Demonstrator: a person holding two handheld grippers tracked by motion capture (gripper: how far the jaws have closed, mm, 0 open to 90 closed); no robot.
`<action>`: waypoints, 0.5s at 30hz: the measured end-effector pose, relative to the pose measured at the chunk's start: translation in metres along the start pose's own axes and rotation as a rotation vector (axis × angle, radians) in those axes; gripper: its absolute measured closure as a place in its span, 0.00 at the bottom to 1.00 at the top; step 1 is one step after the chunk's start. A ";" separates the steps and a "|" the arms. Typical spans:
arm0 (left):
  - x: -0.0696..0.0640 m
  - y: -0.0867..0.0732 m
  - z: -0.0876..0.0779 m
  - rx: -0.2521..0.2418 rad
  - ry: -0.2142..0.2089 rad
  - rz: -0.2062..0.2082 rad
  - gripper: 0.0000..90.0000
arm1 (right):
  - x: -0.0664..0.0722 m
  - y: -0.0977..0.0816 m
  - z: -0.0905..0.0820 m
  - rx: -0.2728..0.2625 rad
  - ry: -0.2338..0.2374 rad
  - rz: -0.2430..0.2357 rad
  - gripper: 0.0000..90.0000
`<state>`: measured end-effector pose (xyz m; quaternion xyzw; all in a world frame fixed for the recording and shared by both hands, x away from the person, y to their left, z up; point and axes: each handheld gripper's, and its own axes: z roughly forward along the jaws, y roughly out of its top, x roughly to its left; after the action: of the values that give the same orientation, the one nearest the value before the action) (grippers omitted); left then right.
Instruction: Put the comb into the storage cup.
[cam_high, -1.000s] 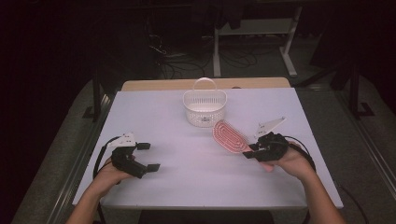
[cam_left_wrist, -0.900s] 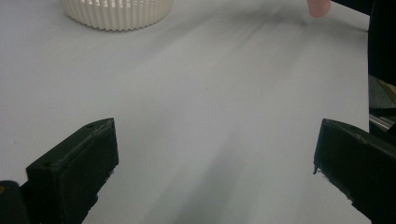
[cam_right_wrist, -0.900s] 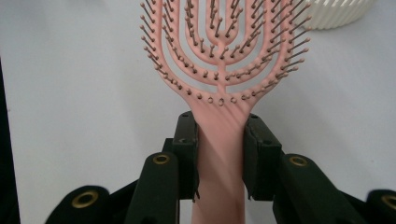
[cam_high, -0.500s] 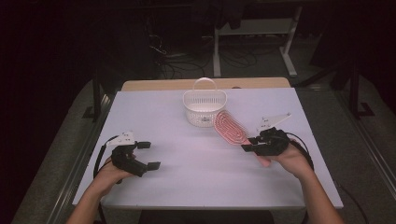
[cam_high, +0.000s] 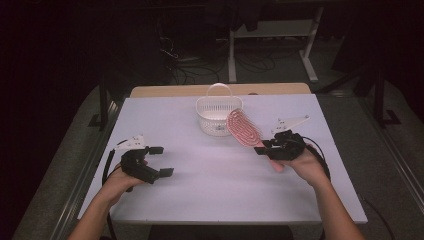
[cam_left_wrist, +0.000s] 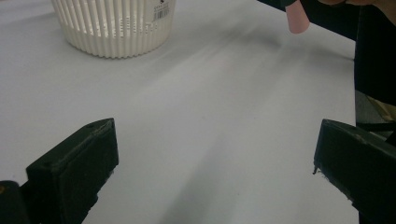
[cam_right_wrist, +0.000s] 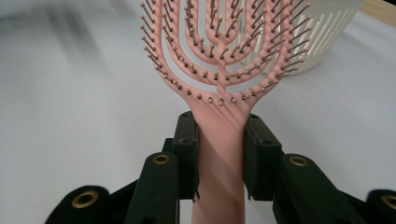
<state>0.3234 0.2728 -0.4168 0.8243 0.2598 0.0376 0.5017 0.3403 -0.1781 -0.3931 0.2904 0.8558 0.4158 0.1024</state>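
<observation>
A pink vented hairbrush (cam_high: 244, 128) (cam_right_wrist: 218, 56) is lifted off the white table (cam_high: 220, 175), its head close to the white slatted basket (cam_high: 218, 116). My right gripper (cam_high: 264, 147) (cam_right_wrist: 219, 140) is shut on the brush's handle, bristles facing the camera in the right gripper view. The handle's pink end (cam_left_wrist: 297, 18) shows at the top of the left gripper view. My left gripper (cam_high: 161, 161) (cam_left_wrist: 215, 158) hovers at the table's left with its jaws wide apart and nothing between them.
The basket (cam_left_wrist: 114, 25) (cam_right_wrist: 322, 32) with its hoop handle stands at the back middle of the table. A wooden board (cam_high: 220, 90) edges the table's far side. Dark floor, cables and a stand's legs (cam_high: 272, 55) lie beyond.
My right gripper has raised the hairbrush off the table and carried it up and back toward the basket. The left gripper has stayed where it was.
</observation>
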 end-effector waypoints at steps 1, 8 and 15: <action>0.000 0.001 0.000 0.000 -0.002 0.001 0.00 | 0.000 0.000 0.000 0.000 0.000 0.000 0.76; -0.002 0.011 0.005 -0.003 -0.006 0.020 0.00 | 0.002 0.007 0.006 -0.015 0.013 -0.001 0.76; -0.004 0.025 0.015 -0.007 -0.019 0.046 0.00 | 0.003 0.013 0.009 -0.030 0.020 -0.003 0.76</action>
<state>0.3344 0.2498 -0.4019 0.8284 0.2358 0.0420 0.5063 0.3468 -0.1638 -0.3886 0.2834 0.8509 0.4311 0.0989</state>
